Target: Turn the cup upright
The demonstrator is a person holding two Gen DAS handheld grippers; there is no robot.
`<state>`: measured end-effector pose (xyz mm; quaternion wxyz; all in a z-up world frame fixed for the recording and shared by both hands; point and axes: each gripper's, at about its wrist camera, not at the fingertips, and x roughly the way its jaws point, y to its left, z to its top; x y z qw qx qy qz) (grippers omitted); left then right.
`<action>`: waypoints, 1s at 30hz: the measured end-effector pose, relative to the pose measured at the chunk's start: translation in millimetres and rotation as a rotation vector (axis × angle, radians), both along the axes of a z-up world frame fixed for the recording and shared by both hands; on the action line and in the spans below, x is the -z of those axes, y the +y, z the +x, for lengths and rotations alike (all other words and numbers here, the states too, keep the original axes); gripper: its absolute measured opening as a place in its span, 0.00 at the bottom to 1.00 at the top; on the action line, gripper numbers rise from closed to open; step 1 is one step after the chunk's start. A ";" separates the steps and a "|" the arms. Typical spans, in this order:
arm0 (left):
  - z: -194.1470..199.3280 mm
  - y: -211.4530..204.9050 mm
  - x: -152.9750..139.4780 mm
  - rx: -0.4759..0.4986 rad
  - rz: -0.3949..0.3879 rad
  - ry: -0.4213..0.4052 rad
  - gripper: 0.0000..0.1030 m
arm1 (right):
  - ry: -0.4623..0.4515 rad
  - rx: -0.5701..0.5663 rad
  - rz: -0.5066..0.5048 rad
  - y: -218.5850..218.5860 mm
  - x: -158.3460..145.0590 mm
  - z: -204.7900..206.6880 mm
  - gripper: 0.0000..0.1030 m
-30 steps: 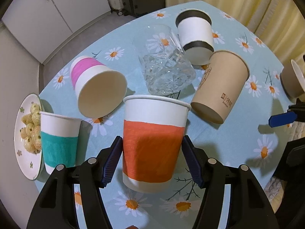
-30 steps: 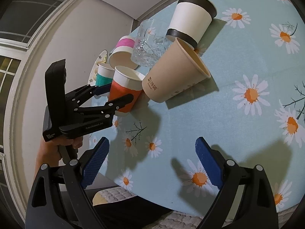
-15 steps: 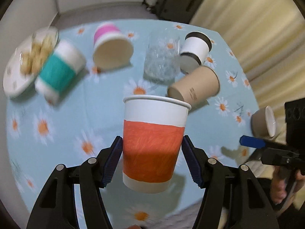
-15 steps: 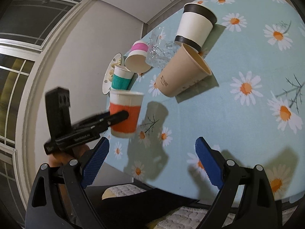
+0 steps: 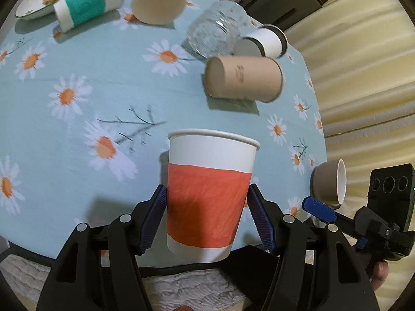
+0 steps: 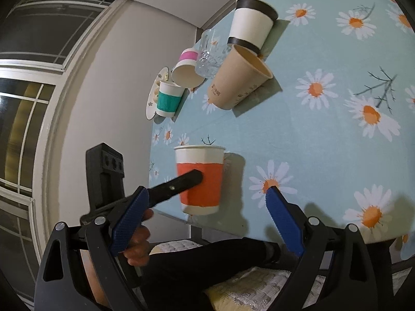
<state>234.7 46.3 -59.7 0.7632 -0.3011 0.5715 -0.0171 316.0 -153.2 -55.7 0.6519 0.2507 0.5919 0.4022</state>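
My left gripper [image 5: 207, 207] is shut on a white paper cup with an orange band [image 5: 208, 194]. The cup is upright, rim up, held near the table's front edge; the right wrist view [image 6: 199, 178] shows it at or just above the cloth. My right gripper [image 6: 205, 210] is open and empty, off the table's front edge to the right of the cup. One of its blue fingertips [image 5: 317, 208] shows in the left wrist view.
On the daisy tablecloth [image 5: 77, 77] lie a brown paper cup [image 5: 243, 80], a black-banded cup [image 5: 267, 42], a glass [image 5: 215, 36], a pink-banded cup [image 5: 158, 1] and a teal-banded cup [image 5: 88, 1]. A snack plate [image 5: 33, 13] is far left. A small brown bowl [image 5: 329, 182] lies on its side right.
My left gripper has lifted the orange cup out of the cluster and carried it back toward the table's front edge, staying shut on it. The right gripper has stayed open.
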 end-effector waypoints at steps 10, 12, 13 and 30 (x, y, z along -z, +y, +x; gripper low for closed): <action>8.0 -17.5 13.0 -0.033 0.025 0.038 0.63 | 0.021 0.022 0.011 -15.7 8.0 -4.4 0.89; 9.5 -18.5 13.2 -0.029 0.039 0.042 0.66 | 0.015 0.019 0.011 -15.4 8.1 -4.4 0.89; 9.2 -18.3 12.9 -0.027 0.041 0.042 0.67 | 0.012 0.018 0.010 -14.8 7.6 -4.6 0.89; -16.2 7.6 -15.9 -0.012 0.047 -0.029 0.72 | -0.002 -0.027 -0.047 11.2 17.4 -9.0 0.89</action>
